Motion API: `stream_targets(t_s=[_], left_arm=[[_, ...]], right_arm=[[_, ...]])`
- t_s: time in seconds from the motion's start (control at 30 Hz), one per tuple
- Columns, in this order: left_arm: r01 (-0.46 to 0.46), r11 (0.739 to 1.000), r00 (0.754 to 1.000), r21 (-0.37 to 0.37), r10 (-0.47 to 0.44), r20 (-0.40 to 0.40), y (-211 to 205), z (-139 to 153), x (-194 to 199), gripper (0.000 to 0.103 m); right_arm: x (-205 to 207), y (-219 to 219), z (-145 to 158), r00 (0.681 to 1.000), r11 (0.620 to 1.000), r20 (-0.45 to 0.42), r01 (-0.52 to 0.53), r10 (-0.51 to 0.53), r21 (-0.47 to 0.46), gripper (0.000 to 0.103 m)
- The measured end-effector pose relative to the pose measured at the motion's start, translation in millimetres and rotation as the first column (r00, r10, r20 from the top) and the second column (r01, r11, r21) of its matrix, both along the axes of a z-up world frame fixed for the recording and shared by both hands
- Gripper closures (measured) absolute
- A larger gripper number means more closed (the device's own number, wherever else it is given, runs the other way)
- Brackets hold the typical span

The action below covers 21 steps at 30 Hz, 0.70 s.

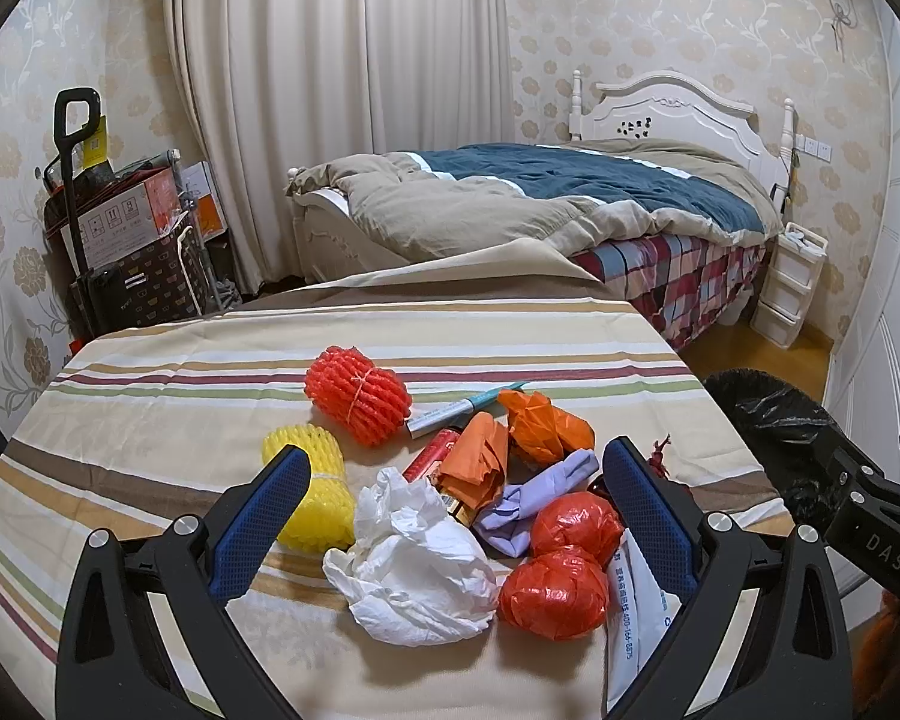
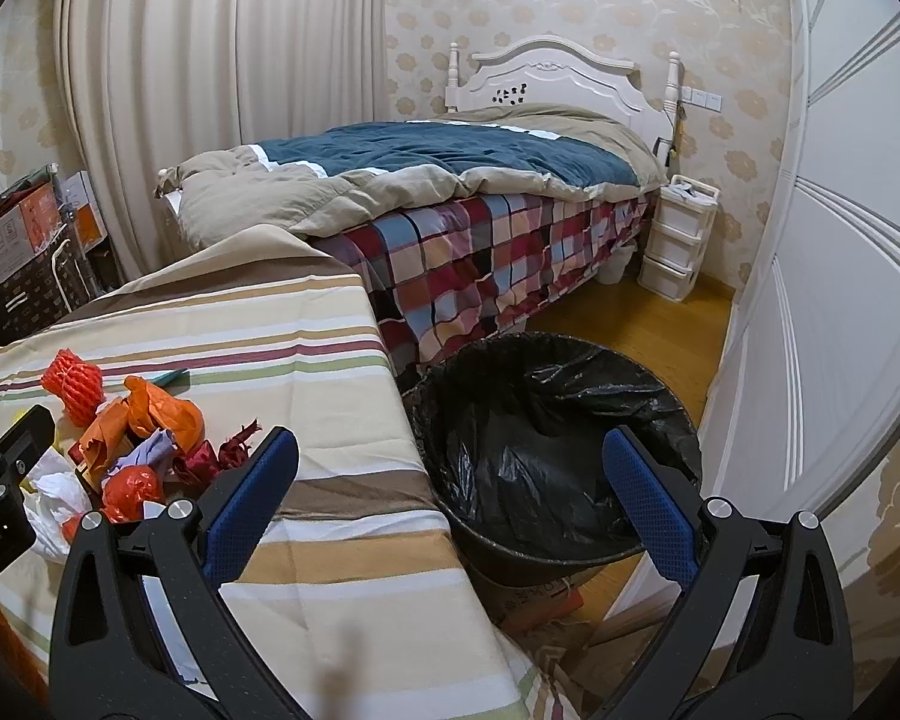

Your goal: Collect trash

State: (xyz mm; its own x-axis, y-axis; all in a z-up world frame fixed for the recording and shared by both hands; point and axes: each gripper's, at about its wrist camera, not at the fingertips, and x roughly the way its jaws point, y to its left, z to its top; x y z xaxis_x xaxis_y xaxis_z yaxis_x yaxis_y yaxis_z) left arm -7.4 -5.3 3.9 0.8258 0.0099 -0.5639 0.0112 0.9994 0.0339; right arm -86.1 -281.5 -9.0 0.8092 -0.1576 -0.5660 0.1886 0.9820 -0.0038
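Note:
A heap of trash lies on the striped tablecloth (image 1: 168, 372): crumpled white paper (image 1: 408, 564), two red plastic balls (image 1: 555, 594), a yellow foam net (image 1: 324, 492), a red foam net (image 1: 357, 393), orange wrappers (image 1: 540, 420), a lilac scrap (image 1: 540, 498) and a white packet (image 1: 627, 618). My left gripper (image 1: 456, 480) hovers open over the heap, its fingers either side of the white paper and red balls, holding nothing. My right gripper (image 2: 450, 462) is open and empty above the table's right edge and the black-lined trash bin (image 2: 558, 450). The heap (image 2: 144, 444) shows at the left in the right wrist view.
A bed (image 1: 540, 204) with a plaid sheet stands behind the table. Stacked boxes and a black handle (image 1: 126, 228) fill the far left corner. White plastic drawers (image 2: 678, 240) sit by the headboard. Wooden floor (image 2: 630, 318) runs between bed, bin and a white wardrobe (image 2: 810, 300).

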Motion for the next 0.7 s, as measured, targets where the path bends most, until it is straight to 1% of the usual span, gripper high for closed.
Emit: stream_targets(t_s=[0.7], left_arm=[[0.005,1.000,1.000,-0.003,-0.005,-0.008,-2.2,-7.3,-1.3,0.006]], right_arm=[[0.4,-0.6,-1.1,1.000,1.000,-0.002,0.001,-0.001,0.001,0.004]])
